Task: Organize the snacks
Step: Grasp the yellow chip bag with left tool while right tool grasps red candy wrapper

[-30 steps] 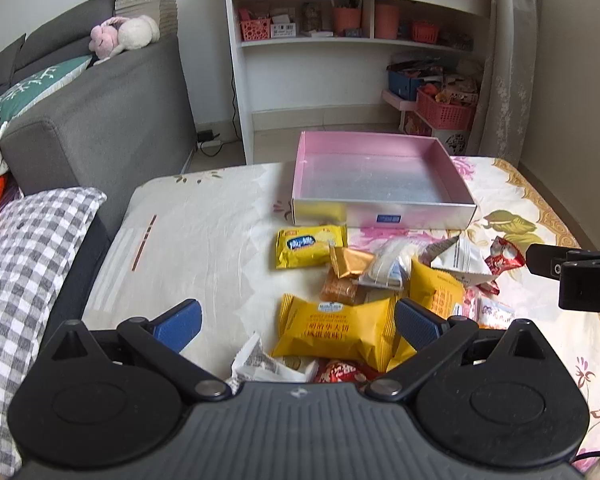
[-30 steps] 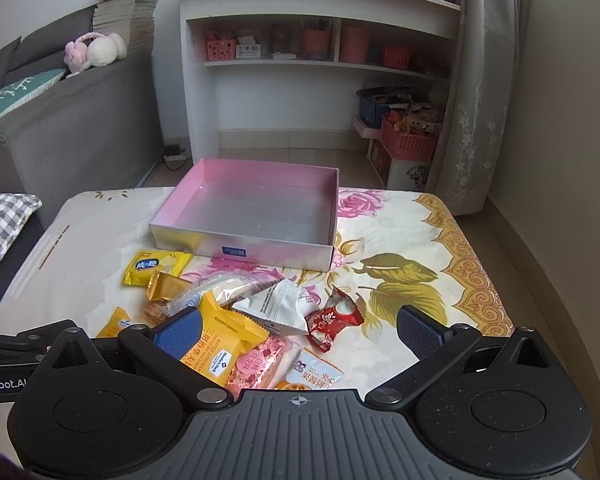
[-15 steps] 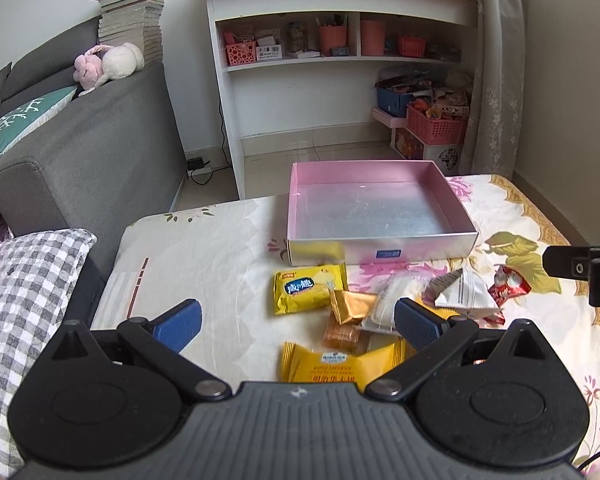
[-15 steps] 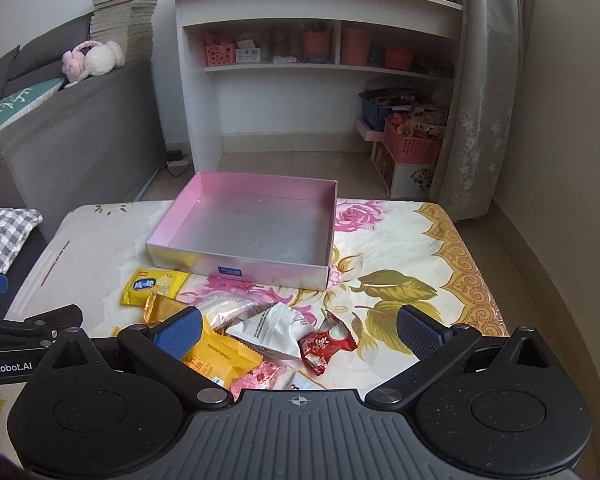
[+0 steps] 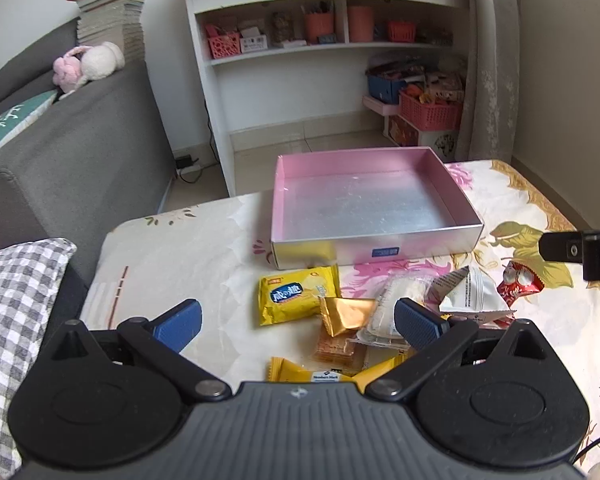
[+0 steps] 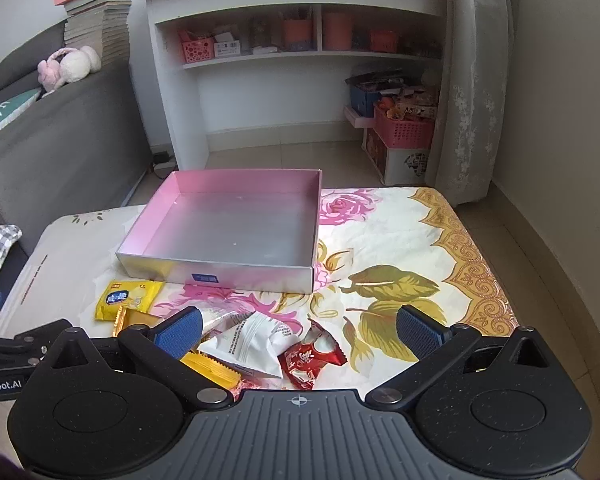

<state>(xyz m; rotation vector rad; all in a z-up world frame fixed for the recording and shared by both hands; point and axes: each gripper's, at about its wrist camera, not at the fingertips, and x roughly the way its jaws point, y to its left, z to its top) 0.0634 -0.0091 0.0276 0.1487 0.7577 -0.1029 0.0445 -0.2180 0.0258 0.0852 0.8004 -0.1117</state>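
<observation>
Left tongs (image 5: 298, 322) and right tongs (image 6: 298, 328) are both released, jaws spread wide and gripping nothing, each held above the snack pile on the worktop (image 6: 400, 240). A pink box (image 6: 236, 228) sits on the worktop beyond the pile, with nothing inside. Just in front of its near wall lie a yellow biscuit packet (image 5: 296, 294), a gold wrapper (image 5: 346, 314), a white pouch (image 6: 256, 342) and a red candy (image 6: 312, 354), clustered and partly overlapping.
</observation>
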